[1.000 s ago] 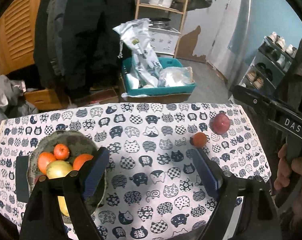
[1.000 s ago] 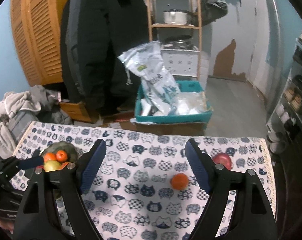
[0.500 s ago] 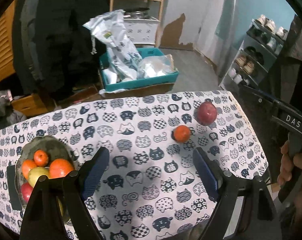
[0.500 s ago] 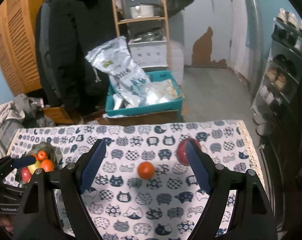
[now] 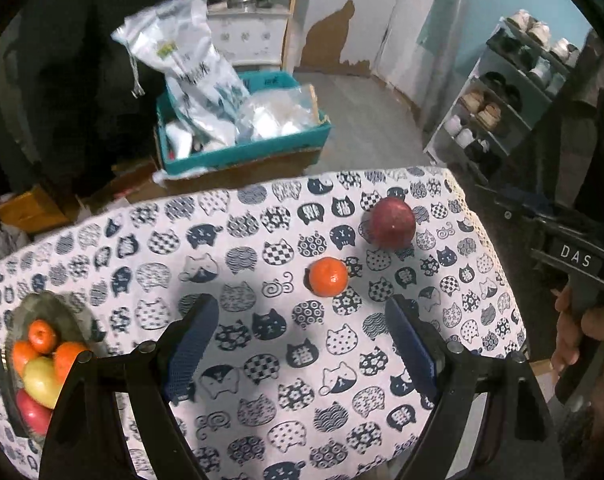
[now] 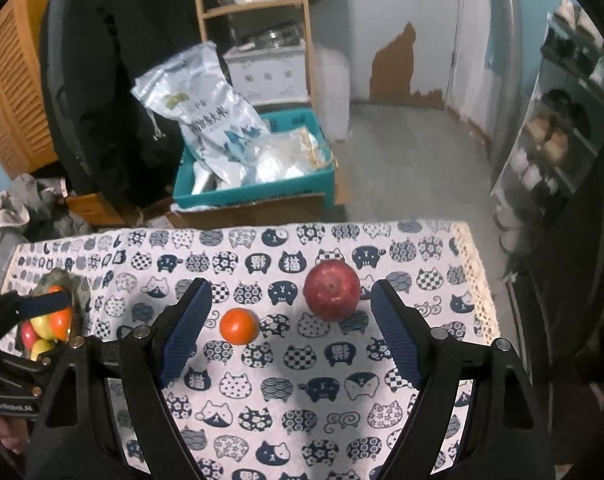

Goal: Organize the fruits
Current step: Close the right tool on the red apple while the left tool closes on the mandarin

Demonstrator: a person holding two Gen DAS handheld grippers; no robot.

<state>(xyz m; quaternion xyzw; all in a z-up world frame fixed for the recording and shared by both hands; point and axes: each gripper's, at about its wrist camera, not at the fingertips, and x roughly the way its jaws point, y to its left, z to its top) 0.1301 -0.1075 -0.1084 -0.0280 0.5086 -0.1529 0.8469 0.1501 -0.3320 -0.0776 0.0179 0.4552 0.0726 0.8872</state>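
Observation:
A red apple (image 5: 393, 222) (image 6: 332, 291) and a small orange mandarin (image 5: 328, 276) (image 6: 239, 325) lie apart on the cat-print tablecloth (image 5: 262, 360) near the table's right end. A grey bowl (image 5: 68, 318) at the left end holds several fruits: mandarins, a yellow-green apple and a red one. My left gripper (image 5: 302, 344) is open above the cloth, just short of the mandarin. My right gripper (image 6: 288, 330) is open too, with the mandarin near its left finger and the apple near its right one, neither touched.
Beyond the table's far edge a teal crate (image 5: 242, 152) (image 6: 258, 192) with white bags sits on the floor. A shoe rack (image 5: 514, 92) stands at the right, a dark coat (image 6: 114, 60) and wooden shelf (image 6: 254, 4) behind. A hand (image 5: 582, 344) grips the right tool.
Both grippers have moved right along the table and a little lower. The bowl has slid toward the left edge of both views; the mandarin and apple are now closer and more central.

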